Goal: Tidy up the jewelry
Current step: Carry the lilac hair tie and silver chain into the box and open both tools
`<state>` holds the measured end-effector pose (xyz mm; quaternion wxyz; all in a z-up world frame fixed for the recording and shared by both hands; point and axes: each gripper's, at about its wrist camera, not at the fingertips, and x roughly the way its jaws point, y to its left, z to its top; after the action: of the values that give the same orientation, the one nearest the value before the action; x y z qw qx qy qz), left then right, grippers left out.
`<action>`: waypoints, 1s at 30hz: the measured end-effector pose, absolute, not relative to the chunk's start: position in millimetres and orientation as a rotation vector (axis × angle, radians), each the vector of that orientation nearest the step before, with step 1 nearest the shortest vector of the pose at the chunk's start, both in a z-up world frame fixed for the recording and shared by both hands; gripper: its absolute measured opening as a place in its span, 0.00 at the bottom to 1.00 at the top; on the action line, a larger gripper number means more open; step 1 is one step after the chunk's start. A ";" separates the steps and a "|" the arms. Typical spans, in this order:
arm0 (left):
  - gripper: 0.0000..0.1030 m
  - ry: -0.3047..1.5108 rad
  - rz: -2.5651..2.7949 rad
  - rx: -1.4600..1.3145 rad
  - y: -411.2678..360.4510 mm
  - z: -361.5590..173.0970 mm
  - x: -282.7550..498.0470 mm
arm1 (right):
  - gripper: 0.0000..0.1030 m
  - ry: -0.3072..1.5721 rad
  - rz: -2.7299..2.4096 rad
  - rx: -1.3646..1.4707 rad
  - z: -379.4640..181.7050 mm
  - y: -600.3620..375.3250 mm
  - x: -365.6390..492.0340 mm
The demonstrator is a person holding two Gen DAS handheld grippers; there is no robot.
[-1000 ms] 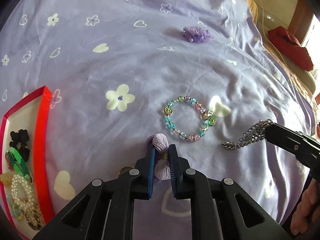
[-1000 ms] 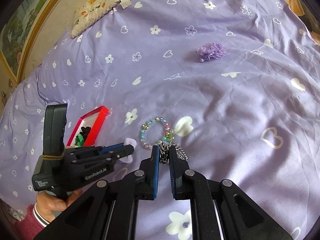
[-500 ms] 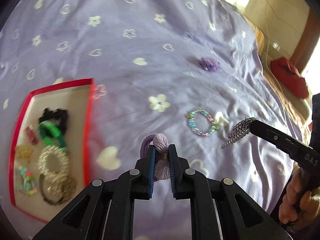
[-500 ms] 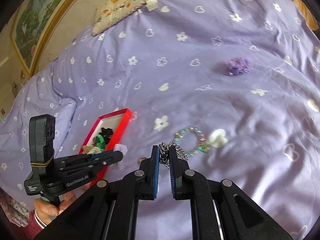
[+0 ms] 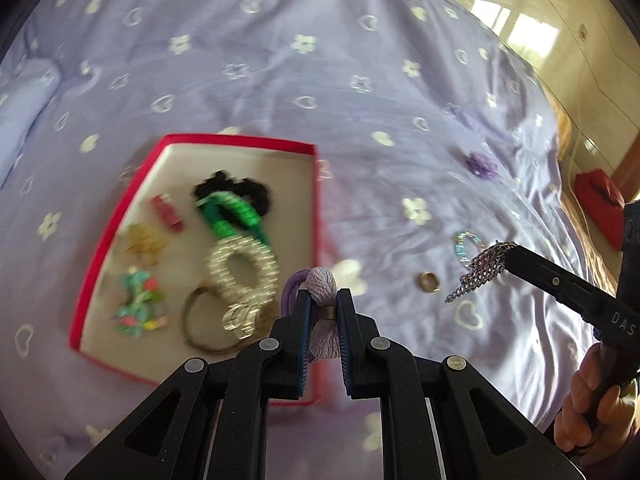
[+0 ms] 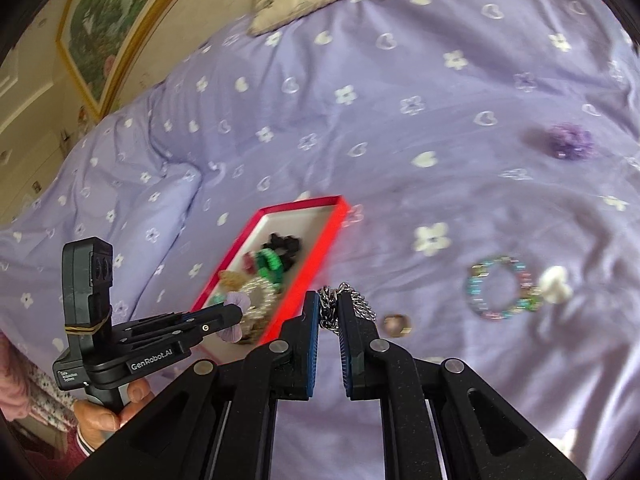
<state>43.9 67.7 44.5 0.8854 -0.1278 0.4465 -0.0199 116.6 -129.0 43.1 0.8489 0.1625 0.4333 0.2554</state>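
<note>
Red-rimmed box (image 5: 316,216) on left of purple bedspread (image 5: 360,120), holding black scrunchie (image 5: 240,188), green hair tie (image 5: 236,216), pearl bracelet (image 5: 244,268). Left gripper (image 5: 323,312) clamped on lilac knit hair tie (image 5: 322,284), beside box's right rim. Gold ring (image 5: 429,281), beaded bracelet (image 6: 500,288) loose on bedspread. Right gripper (image 6: 329,312) pinching silver chain (image 6: 352,300), raised.

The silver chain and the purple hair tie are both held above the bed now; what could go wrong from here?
1. The silver chain hangs loose from the right claw, so it could slip out or snag the red box rim.
2. The left claw pinches the purple hair tie only at its middle; it could spring free and miss the box.
</note>
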 end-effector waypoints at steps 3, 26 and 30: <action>0.11 0.930 0.000 -0.295 87.3 45.1 32.0 | 0.09 0.920 0.583 0.327 43.7 -108.1 116.8; 0.11 0.968 0.145 -0.372 162.0 19.4 27.5 | 0.09 1.018 0.796 0.261 16.8 18.1 130.7; 0.12 0.999 0.149 -0.381 167.5 2.9 35.7 | 0.09 1.063 0.788 0.247 -1.0 24.8 132.9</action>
<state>35.7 167.5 2.9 0.8577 -0.1816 0.4757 0.0711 132.9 24.8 -1.0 0.7819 0.1144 0.4925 0.3648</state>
